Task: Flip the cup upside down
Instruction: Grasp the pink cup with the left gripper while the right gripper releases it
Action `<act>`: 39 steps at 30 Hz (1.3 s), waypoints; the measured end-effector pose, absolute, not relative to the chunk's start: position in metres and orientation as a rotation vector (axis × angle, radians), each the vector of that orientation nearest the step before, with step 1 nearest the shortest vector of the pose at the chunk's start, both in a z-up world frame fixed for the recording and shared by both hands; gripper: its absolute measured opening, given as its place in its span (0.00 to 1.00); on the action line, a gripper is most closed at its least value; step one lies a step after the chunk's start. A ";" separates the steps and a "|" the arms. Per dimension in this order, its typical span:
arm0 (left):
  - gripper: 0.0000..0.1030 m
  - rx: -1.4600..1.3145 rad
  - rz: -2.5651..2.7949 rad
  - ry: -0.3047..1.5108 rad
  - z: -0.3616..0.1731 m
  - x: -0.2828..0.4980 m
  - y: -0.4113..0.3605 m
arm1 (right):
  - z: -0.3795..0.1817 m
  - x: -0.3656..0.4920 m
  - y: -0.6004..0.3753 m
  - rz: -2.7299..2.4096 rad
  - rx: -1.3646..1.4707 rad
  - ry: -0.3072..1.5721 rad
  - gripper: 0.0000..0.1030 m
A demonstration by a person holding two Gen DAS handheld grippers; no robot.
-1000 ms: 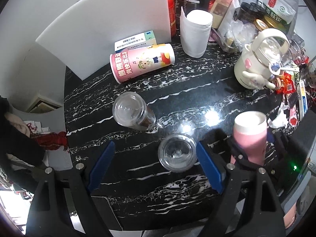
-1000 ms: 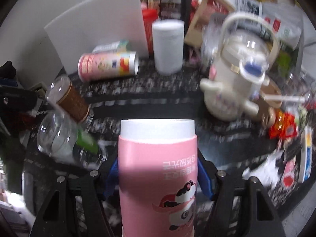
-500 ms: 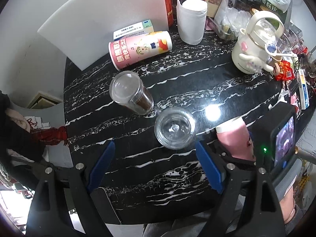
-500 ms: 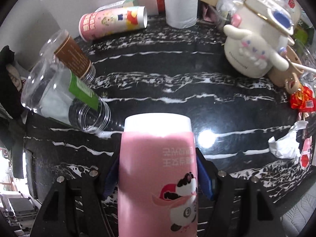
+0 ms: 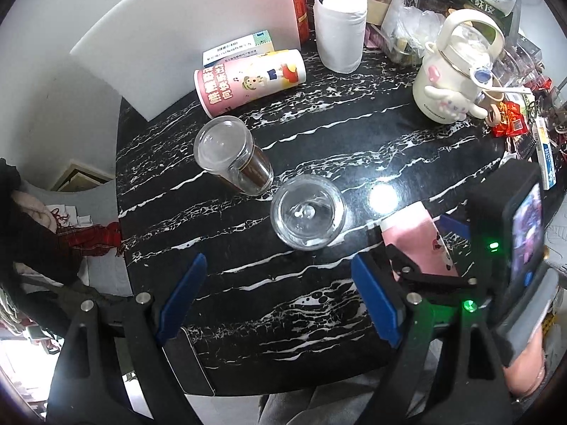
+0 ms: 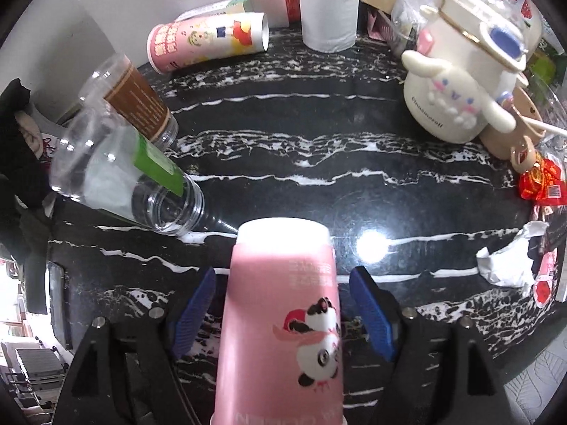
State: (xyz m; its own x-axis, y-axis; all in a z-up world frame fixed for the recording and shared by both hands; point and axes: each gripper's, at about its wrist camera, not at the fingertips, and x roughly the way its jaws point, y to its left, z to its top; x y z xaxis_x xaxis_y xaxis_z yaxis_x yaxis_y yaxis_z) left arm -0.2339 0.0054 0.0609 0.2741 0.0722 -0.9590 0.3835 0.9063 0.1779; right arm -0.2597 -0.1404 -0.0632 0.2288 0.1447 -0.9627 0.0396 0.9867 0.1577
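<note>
A pink paper cup (image 6: 280,322) with a panda print stands upside down on the black marble table (image 6: 319,184), white base up. My right gripper (image 6: 281,304) straddles it with its blue pads apart from the cup's sides, so it is open. The cup also shows in the left wrist view (image 5: 418,237), between the right gripper's jaws. My left gripper (image 5: 280,297) is open and empty above the table's near edge, short of a clear plastic cup (image 5: 307,212).
A second clear cup with a brown label (image 5: 230,156) stands by the first. A pink cup (image 5: 248,81) lies on its side at the back, near a paper roll (image 5: 340,32). A cream kettle (image 5: 453,71) and packets crowd the right.
My right gripper has lowered the pink cup onto the table and opened, so its pads now stand off the cup. The left gripper has pulled back a little.
</note>
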 end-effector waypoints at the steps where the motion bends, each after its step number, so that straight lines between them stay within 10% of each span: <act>1: 0.81 0.412 -0.218 1.284 0.063 -0.236 0.005 | -0.057 -0.262 -0.143 0.074 0.168 1.336 0.76; 39: 0.81 0.084 -0.056 1.588 -0.049 -0.248 -0.103 | -0.048 -0.298 -0.277 0.201 0.059 1.557 0.76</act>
